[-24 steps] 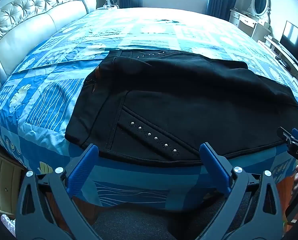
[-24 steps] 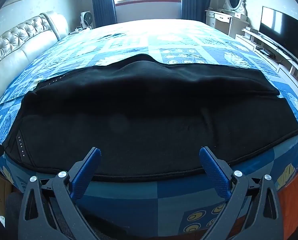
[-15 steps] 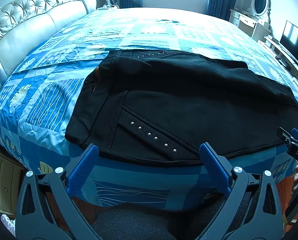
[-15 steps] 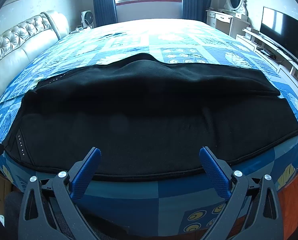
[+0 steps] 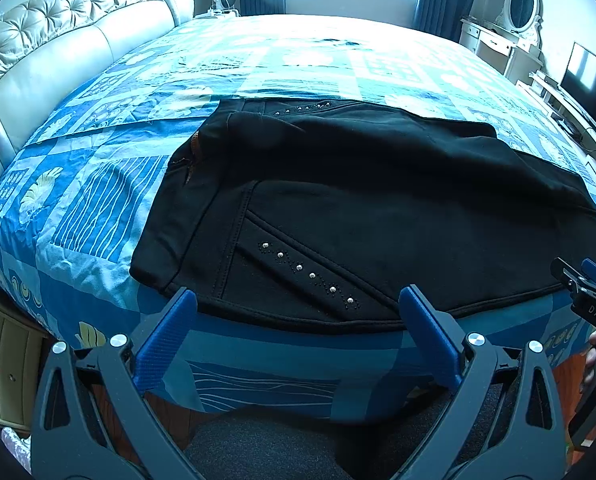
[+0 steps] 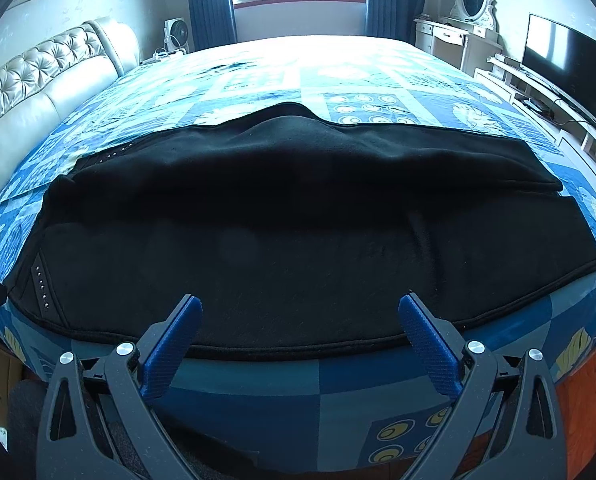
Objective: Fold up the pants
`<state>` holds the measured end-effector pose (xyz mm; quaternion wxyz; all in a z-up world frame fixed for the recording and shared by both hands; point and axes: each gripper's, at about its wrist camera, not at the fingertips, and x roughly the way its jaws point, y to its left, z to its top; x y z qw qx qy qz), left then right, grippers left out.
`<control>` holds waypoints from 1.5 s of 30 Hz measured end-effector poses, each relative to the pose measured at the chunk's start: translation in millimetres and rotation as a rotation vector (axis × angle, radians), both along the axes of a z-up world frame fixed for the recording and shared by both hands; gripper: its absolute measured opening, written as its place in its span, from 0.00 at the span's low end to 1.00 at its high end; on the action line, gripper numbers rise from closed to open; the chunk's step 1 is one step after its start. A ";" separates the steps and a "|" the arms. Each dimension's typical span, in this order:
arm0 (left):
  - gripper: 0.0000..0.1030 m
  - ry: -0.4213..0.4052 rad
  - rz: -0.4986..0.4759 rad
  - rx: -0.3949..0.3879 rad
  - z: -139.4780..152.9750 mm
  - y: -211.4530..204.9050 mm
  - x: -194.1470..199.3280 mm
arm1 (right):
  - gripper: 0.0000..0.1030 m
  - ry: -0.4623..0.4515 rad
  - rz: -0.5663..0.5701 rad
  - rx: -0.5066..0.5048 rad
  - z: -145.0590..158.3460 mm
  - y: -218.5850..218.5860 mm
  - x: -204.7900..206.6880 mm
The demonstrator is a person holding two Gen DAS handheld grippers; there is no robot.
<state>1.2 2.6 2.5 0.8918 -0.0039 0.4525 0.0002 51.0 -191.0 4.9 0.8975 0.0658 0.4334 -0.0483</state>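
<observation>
Pants (image 5: 358,208), black, lie flat across the near side of the bed (image 5: 298,60), long axis running left to right, near hem just inside the mattress edge. Already folded once lengthwise by the look of it: one layer rests on another, its edge visible as a ridge in the right wrist view. Waist end sits to the left, with a studded pocket seam (image 5: 308,274) facing up.

Left gripper (image 5: 298,312): fingers spread wide, holding nothing, poised just short of the near hem at the waist end. Right gripper (image 6: 300,316): fingers likewise wide apart and empty, facing the near hem toward the leg end.

Risks, as judgement:
- Pinching only the top layer would split the fold when lifted; the thick fleece-like cloth makes layers hard to separate by feel.
- Hem lies close to the bed edge, so a pull toward the person could drag the pants off.
- Uneven lift between the two ends would skew the next fold.

Against the earlier frames: no visible change. Pants, both grippers and finger spread look the same in both views; a pause before the grasp, seemingly.
</observation>
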 end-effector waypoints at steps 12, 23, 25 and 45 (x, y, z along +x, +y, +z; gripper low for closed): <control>0.98 0.000 0.000 0.005 -0.1 2.9 2.3 | 0.95 0.005 0.009 0.001 -1.0 2.4 0.3; 0.98 0.001 -0.040 -0.036 0.0 0.5 0.8 | 0.95 0.029 0.100 0.103 -1.1 5.5 6.2; 0.98 -0.005 -0.078 -0.067 4.2 5.0 3.2 | 0.95 0.013 0.165 0.183 7.3 5.0 12.8; 0.98 0.192 -0.126 -0.328 -39.9 173.6 249.3 | 0.95 0.065 0.472 0.235 0.9 -18.8 262.2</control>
